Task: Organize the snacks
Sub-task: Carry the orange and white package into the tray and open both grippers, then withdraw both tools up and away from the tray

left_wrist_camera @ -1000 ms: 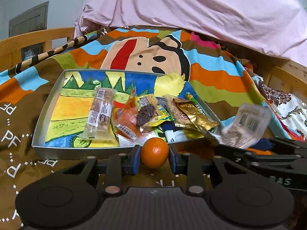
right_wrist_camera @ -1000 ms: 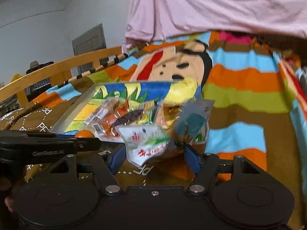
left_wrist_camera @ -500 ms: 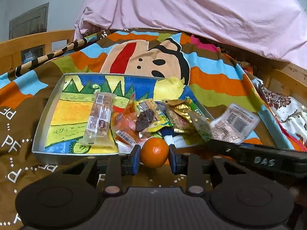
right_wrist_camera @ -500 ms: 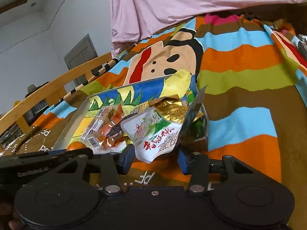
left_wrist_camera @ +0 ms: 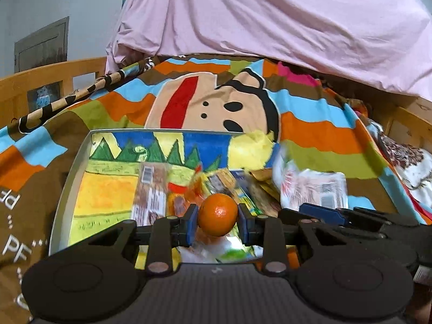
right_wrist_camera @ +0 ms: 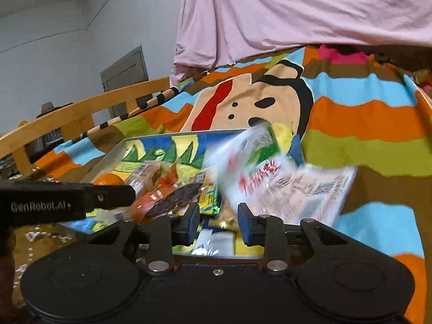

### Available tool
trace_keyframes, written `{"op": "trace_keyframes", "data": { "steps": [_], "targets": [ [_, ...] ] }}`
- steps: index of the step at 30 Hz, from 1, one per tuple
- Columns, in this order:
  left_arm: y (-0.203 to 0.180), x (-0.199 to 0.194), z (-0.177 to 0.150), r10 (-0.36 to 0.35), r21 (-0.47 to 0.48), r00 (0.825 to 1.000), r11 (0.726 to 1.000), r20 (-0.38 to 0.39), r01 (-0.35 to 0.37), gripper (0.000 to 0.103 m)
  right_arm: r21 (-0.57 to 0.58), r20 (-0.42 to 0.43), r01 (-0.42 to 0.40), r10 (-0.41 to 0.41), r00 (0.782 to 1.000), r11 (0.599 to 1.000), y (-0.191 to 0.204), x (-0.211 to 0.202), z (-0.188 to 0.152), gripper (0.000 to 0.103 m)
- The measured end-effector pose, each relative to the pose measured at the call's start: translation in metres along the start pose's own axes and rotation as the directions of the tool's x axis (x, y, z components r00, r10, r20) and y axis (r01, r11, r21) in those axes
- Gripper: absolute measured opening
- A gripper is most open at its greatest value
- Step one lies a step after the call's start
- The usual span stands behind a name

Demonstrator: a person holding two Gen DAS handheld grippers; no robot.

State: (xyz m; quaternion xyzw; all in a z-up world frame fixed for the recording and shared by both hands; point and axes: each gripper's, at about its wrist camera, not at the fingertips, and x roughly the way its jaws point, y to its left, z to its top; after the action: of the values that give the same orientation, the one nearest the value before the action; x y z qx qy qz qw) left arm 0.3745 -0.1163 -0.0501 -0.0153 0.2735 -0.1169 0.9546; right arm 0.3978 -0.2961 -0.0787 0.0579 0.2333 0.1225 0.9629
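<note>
Your clear room is the left half of the tray (left_wrist_camera: 70, 178), bare at frame left. Its right half is blocked by piled snacks (left_wrist_camera: 216, 186), with a white packet (right_wrist_camera: 283, 183) overhanging the right rim.

1. Tray (left_wrist_camera: 70, 178) is lying on the blanket (left_wrist_camera: 324, 132), at 12 o'clock from both grippers.
2. Snack packets (left_wrist_camera: 151, 194) are sitting piled in the tray's 3 o'clock half; its 9 o'clock half is lying bare.
3. Orange (left_wrist_camera: 217, 218) is sitting between the left gripper (left_wrist_camera: 217, 222) pads, over the tray's 6 o'clock edge.
4. White packet (right_wrist_camera: 283, 186) is hanging blurred over the tray's 3 o'clock rim, at 1 o'clock from the right gripper (right_wrist_camera: 218, 222), apart from its closing jaws.
5. Sheet (left_wrist_camera: 270, 21) is draping at 12 o'clock, behind the blanket.
6. Wooden rail (right_wrist_camera: 81, 113) is running at 9 o'clock.
</note>
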Motion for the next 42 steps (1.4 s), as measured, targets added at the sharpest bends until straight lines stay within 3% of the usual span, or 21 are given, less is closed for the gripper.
{"op": "trace_keyframes", "data": {
  "steps": [4, 11, 16, 21, 31, 42],
  "targets": [
    [0.01, 0.019, 0.007, 0.029, 0.015, 1.0, 0.999, -0.01, -0.029, 0.034, 0.044, -0.022, -0.02, 0.021, 1.0, 0.999, -0.003, 0.014, 0.003, 0.037],
    [0.031, 0.036, 0.006, 0.062, -0.019, 0.997, 0.998, -0.051, -0.063, 0.034, 0.025, -0.052, -0.048, 0.049, 0.997, 0.999, 0.004, 0.017, -0.001, 0.053],
    [0.036, 0.037, 0.001, 0.067, -0.033, 0.996, 0.997, -0.064, -0.069, 0.034, 0.015, -0.043, -0.055, 0.055, 0.998, 0.998, 0.007, 0.014, 0.001, 0.058],
    [0.036, 0.033, 0.003, 0.07, -0.043, 0.996, 0.996, -0.051, -0.073, 0.055, 0.009, -0.04, -0.062, 0.062, 0.997, 0.998, 0.008, 0.011, 0.001, 0.067],
    [0.039, 0.007, 0.009, 0.081, -0.078, 0.997, 0.994, -0.002, -0.081, 0.077, -0.008, 0.009, -0.065, 0.065, 0.998, 0.998, 0.013, -0.007, 0.009, 0.082],
    [0.042, -0.056, 0.014, 0.109, -0.12, 0.989, 0.988, 0.096, -0.098, 0.098, -0.01, 0.104, -0.054, 0.055, 0.993, 0.998, 0.018, -0.059, 0.025, 0.094]
  ]
}}
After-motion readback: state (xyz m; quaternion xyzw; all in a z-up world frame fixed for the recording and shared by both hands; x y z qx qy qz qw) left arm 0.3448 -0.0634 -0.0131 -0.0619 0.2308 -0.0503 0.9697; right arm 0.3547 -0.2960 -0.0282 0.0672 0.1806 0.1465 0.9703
